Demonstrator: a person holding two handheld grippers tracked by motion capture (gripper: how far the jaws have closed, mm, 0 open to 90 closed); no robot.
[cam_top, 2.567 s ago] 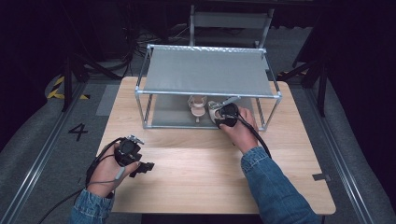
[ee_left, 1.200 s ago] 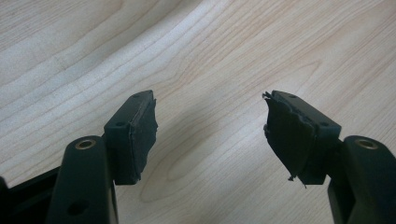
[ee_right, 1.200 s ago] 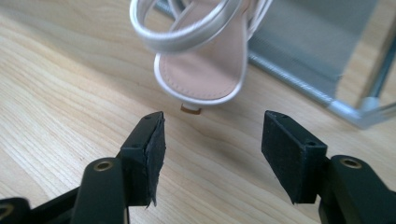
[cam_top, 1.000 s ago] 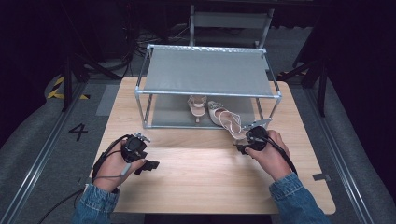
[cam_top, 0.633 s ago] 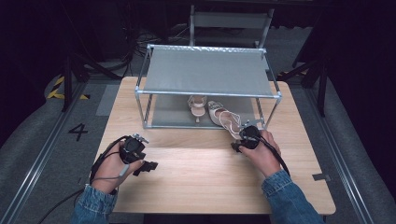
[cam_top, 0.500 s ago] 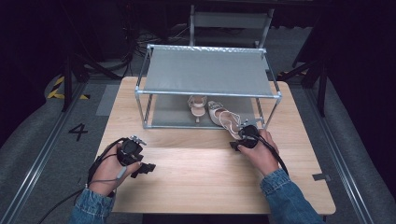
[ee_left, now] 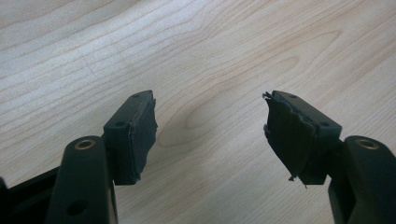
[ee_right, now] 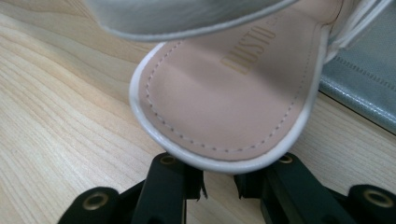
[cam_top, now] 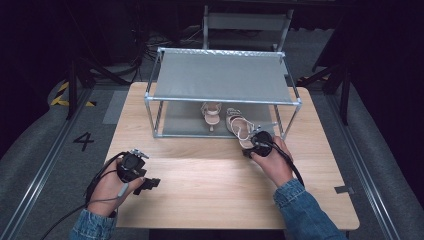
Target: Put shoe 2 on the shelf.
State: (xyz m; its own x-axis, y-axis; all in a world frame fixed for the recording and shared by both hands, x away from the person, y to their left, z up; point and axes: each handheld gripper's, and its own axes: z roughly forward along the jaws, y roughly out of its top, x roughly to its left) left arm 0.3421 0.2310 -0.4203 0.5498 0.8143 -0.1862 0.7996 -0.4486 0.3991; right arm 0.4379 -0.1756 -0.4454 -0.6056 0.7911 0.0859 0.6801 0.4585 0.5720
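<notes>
My left gripper [cam_top: 145, 184]: held low near the table's front-left corner, jaws spread wide, nothing between them, forearm entering from the front edge. My right gripper [cam_top: 252, 146]: right of the table's centre, arm stretched forward, jaws drawn near together with a small gap.

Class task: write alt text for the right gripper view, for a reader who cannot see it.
The rounded toe of a pale sandal, with a pink stitched insole and white edging, lies just past the right tool, whose two black jaws sit close together under its tip. The sandal rests on a light wooden table, and a grey shelf edge shows at the right.
</notes>
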